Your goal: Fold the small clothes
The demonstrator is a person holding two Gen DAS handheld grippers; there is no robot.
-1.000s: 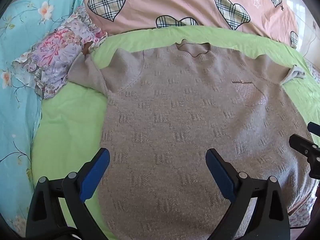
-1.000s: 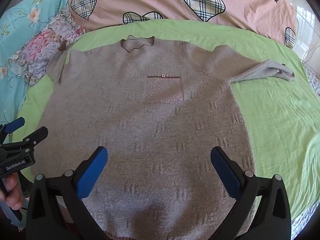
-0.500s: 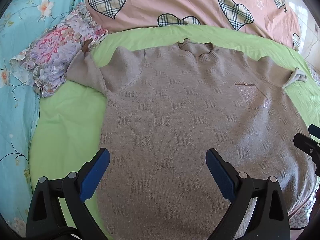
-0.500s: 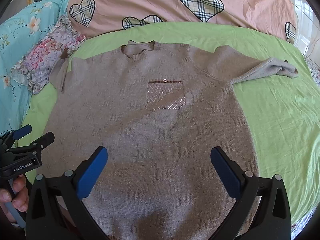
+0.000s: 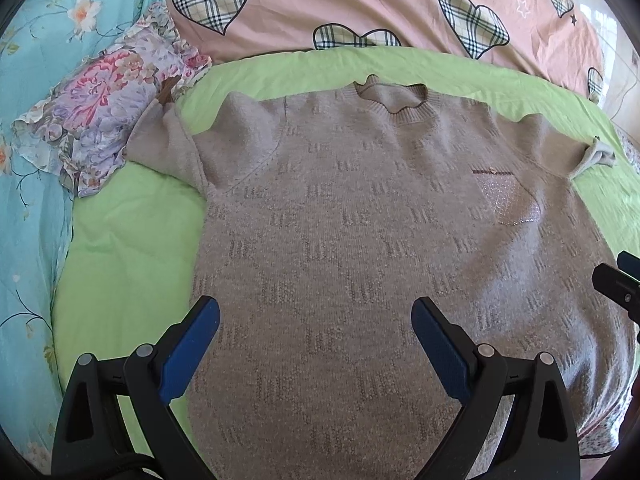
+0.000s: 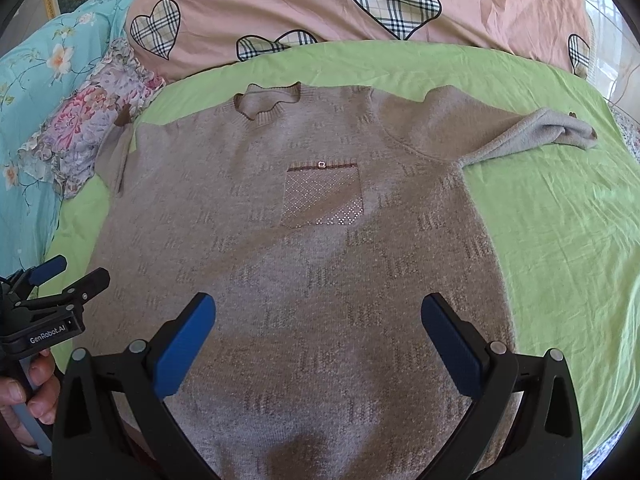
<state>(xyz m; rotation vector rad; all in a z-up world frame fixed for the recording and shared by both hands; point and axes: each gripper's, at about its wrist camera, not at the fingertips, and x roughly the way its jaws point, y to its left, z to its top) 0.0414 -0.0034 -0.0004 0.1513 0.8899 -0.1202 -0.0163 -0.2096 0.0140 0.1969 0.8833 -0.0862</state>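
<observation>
A taupe knit sweater (image 5: pixel 360 240) lies flat, front up, on a green sheet (image 5: pixel 120 248), collar at the far side. It also fills the right wrist view (image 6: pixel 304 264), where its sparkly chest pocket (image 6: pixel 322 196) shows. Its right sleeve (image 6: pixel 536 136) stretches out to the right; its left sleeve (image 5: pixel 164 148) reaches toward a floral cloth. My left gripper (image 5: pixel 316 344) is open and empty above the sweater's lower left part. My right gripper (image 6: pixel 320 340) is open and empty above the lower middle. Each gripper shows at the edge of the other's view.
A pink quilt with plaid hearts (image 5: pixel 360 4) lies along the far side. A floral ruffled cloth (image 5: pixel 104 108) sits at the left on a turquoise flowered bedcover (image 5: pixel 32 200). Bare green sheet (image 6: pixel 560 240) lies right of the sweater.
Both grippers have drawn back slightly toward the sweater's hem, so the sweater sits a little farther off in both views. Both stay open. The sweater has not moved.
</observation>
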